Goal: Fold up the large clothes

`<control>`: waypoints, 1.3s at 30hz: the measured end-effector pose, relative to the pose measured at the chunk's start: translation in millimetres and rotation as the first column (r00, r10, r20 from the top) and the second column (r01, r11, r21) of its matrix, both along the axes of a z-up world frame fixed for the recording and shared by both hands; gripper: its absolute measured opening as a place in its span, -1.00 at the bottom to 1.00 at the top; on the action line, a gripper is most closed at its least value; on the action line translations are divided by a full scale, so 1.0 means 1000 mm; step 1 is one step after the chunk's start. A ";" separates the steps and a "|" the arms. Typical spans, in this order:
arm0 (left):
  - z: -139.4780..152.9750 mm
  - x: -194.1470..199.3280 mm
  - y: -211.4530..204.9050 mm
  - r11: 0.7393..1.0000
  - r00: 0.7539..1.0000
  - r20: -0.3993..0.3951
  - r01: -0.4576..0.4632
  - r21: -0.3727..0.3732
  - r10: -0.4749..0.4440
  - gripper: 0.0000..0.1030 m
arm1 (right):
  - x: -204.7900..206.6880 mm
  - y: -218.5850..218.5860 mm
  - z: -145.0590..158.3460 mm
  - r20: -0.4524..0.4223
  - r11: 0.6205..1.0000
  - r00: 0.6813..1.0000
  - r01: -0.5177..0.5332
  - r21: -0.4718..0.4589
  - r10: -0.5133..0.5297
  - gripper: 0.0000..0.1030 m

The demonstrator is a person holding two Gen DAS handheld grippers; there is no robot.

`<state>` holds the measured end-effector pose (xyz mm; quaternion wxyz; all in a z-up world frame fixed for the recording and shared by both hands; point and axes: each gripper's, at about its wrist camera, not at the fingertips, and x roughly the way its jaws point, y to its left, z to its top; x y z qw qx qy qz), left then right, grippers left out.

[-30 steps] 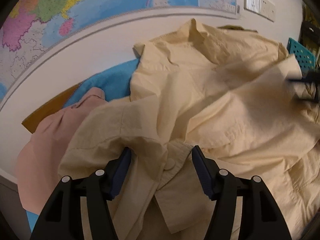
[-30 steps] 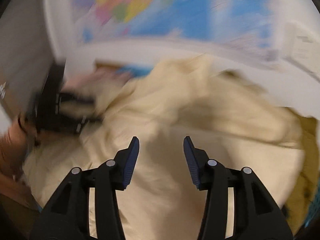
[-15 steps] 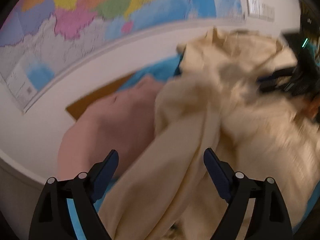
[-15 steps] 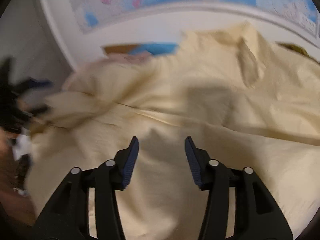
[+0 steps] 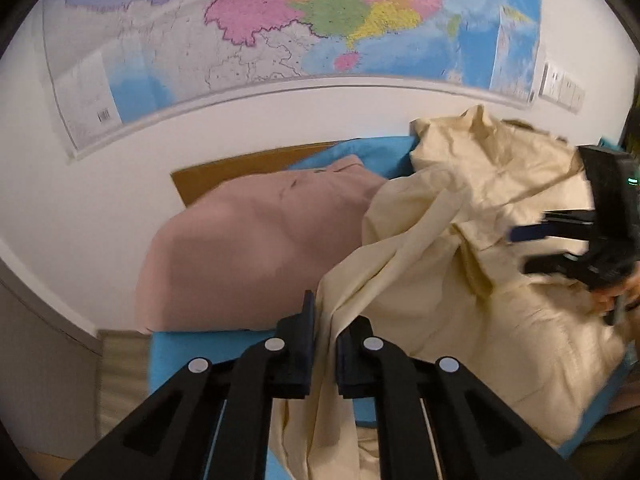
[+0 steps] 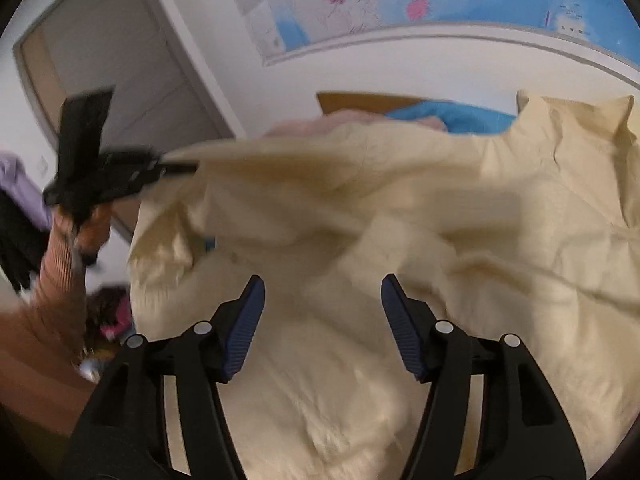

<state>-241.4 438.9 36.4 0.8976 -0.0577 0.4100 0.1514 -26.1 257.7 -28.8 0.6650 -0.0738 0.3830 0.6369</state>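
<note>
Two grippers: left gripper (image 5: 325,340) just closed, pinching cream garment (image 5: 460,240) fold; right gripper (image 6: 322,320) spread above it.

This looks like a room in a home or a small office, set up for handling laundry. A large coloured wall map (image 5: 304,28) hangs on a plain white wall (image 5: 100,208), with a row of white switch plates (image 5: 562,89) to its right. A grey door (image 6: 120,64) in a pale frame stands in the left part of the right wrist view. The worktop (image 5: 236,174) is brown board with a blue cover (image 5: 180,356) spread over it. Clothes lie on it: a cream garment (image 5: 460,264) and a pink garment (image 5: 248,256). Wood-look flooring (image 5: 120,376) shows below the worktop's edge. More clothes, purple (image 6: 20,184) and dark, sit at the far left, blurred.
</note>
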 end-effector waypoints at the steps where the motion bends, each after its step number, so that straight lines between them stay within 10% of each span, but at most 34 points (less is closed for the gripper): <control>1: -0.002 -0.001 -0.001 1.000 1.000 -0.007 -0.011 0.000 0.011 -0.86 | 0.003 0.007 0.001 -0.015 1.000 1.000 0.004 0.004 -0.004 0.17; 6: -0.023 -0.005 -0.004 0.999 0.997 -0.067 -0.040 0.020 0.041 -0.64 | 0.026 0.060 -0.001 -0.080 0.998 0.996 0.035 -0.054 -0.040 0.14; 11: -0.028 -0.025 -0.016 0.998 0.997 -0.079 0.028 0.049 -0.024 0.08 | 0.043 0.093 0.008 -0.136 0.997 0.989 0.058 -0.043 -0.063 -0.46; 15: -0.039 -0.029 -0.024 0.993 0.987 -0.147 0.074 0.091 -0.061 -0.06 | 0.061 0.104 0.029 -0.151 0.992 0.981 0.124 0.024 -0.119 -0.62; 19: -0.049 -0.024 -0.015 0.993 0.981 -0.193 0.037 0.114 -0.015 -0.63 | 0.055 0.100 0.031 -0.157 0.994 0.982 0.108 0.008 -0.106 -0.59; 24: -0.033 -0.029 0.019 0.998 0.995 -0.098 -0.031 -0.046 0.026 -0.58 | -0.024 0.069 0.036 -0.065 0.990 0.989 -0.126 0.062 0.130 -0.18; 26: -0.031 -0.027 0.026 0.995 0.996 -0.084 -0.045 -0.089 0.038 -0.57 | -0.065 0.065 0.030 -0.023 0.969 0.970 -0.243 0.035 0.244 0.32; 34: -0.030 -0.024 0.032 0.987 0.993 -0.094 -0.086 -0.134 0.074 -0.57 | -0.202 0.094 -0.011 0.060 0.865 0.864 -0.494 -0.090 0.500 0.64; 39: -0.025 -0.020 0.031 0.987 0.993 -0.096 -0.087 -0.135 0.074 -0.57 | -0.209 0.104 -0.017 0.063 0.893 0.895 -0.432 -0.128 0.442 -0.69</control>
